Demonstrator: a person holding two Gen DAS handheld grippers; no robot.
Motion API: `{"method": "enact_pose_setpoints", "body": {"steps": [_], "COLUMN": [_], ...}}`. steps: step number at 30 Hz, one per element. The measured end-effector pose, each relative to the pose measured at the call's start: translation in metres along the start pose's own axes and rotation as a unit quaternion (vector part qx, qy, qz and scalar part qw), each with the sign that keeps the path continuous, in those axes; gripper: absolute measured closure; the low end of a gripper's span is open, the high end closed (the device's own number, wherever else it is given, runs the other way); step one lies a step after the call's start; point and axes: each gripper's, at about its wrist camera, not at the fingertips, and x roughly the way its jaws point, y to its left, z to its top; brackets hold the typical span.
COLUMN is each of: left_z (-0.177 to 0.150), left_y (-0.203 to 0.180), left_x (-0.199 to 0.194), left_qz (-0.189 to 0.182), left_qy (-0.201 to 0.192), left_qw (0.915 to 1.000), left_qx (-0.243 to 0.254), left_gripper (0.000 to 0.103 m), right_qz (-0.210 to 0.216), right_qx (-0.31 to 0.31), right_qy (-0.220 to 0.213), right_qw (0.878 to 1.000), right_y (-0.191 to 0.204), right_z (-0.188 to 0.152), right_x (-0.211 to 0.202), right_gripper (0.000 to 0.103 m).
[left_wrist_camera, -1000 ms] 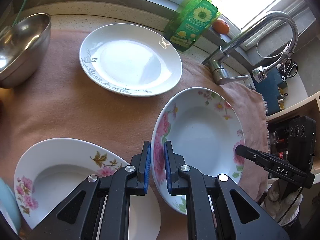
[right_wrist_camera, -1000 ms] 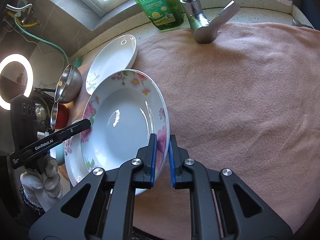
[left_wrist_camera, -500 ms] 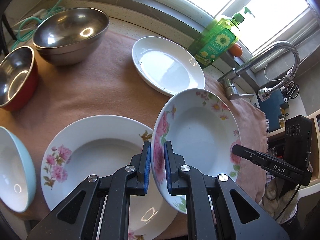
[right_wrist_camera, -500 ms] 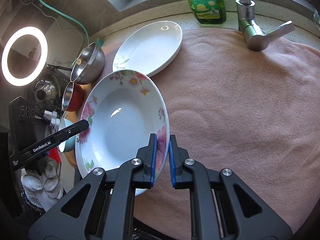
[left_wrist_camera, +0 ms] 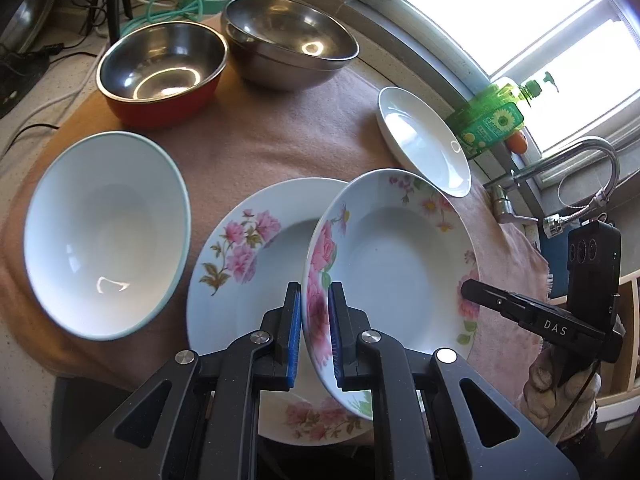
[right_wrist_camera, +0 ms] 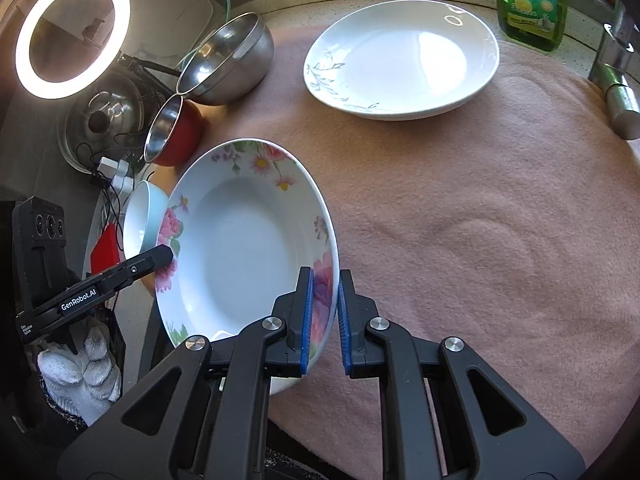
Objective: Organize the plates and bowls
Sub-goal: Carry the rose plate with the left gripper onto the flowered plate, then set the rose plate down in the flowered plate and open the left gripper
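A: Where's the floral plate (left_wrist_camera: pixel 400 256)?
B: Lifted, tilted — above a second floral plate (left_wrist_camera: pixel 256 248) on the pink cloth (right_wrist_camera: pixel 480 220); left gripper (left_wrist_camera: pixel 314 320) and right gripper (right_wrist_camera: pixel 323 312) each clench its rim.

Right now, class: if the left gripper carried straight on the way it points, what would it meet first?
Probably the second floral plate lying on the cloth, below the held floral plate that the left gripper grips by its rim; depth is uncertain.

A flowered plate (right_wrist_camera: pixel 244 240) is being gripped at its rim by the right gripper (right_wrist_camera: pixel 323 316) and, opposite, by the left gripper (right_wrist_camera: pixel 160 258), above a pink cloth (right_wrist_camera: pixel 480 240).
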Motion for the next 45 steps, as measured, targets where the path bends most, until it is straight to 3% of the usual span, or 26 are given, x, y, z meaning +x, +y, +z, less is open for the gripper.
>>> {"method": "enact_pose_setpoints", "body": {"steps": [17,30,45], "left_z": [-0.015,-0.016,-0.015], "left_y": [0.035,0.037,0.035], "left_x": [-0.006,-0.002,0.001], "left_qz": [0.03,0.04,0.048], "left_qy": [0.005,0.014,0.015], "left_qw": [0.9991,0.9988,0.9985], "left_qx": [-0.029,-0.025,-0.019], "left_gripper": [0.092,0.092,0.092], "right_qz": [-0.009,-0.047,-0.091], "right_qx": [-0.042,-0.071,-0.091], "right_qy": [0.033,0.034,0.023], "right_qw": [0.999,0.996,0.991], "right_y": [0.029,0.043,0.052], "right_z": [0.003,0.001,-0.001], "right_x": [0.029,0.031,0.028], "right_gripper": [0.091,0.081,0.079]}}
